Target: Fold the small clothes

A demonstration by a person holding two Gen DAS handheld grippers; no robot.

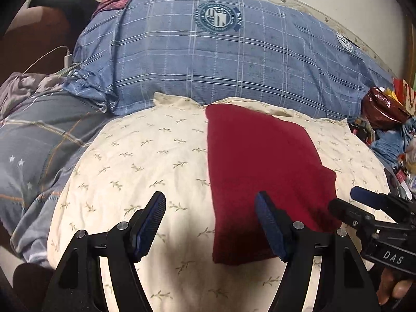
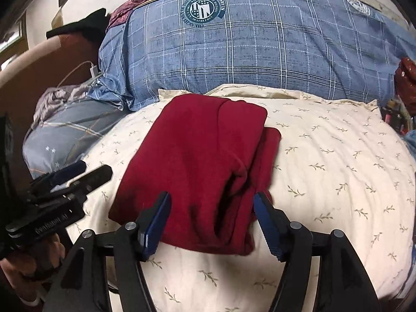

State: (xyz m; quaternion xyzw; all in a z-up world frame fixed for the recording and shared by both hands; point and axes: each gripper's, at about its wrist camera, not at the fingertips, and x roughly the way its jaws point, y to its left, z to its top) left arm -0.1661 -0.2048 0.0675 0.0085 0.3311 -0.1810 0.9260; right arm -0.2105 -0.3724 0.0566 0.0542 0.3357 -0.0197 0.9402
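Bed: cream leaf-print pillow (image 2: 325, 161) before blue plaid pillow (image 2: 260, 52)
Garment: folded red cloth (image 2: 197, 166) on cream pillow
Left tongs (image 1: 210, 223): released, empty
Right tongs (image 2: 212, 221): released, empty

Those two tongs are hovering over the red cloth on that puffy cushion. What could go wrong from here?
1. The red cloth is folded in layers, with a lower layer sticking out on the right. The open right tongs might pinch only some layers, so the fold could come apart.
2. The cream pillow is soft and domed, so the tongs might snag its cover too.
3. The open left tongs straddle the cloth's left edge and may grab mostly pillow.
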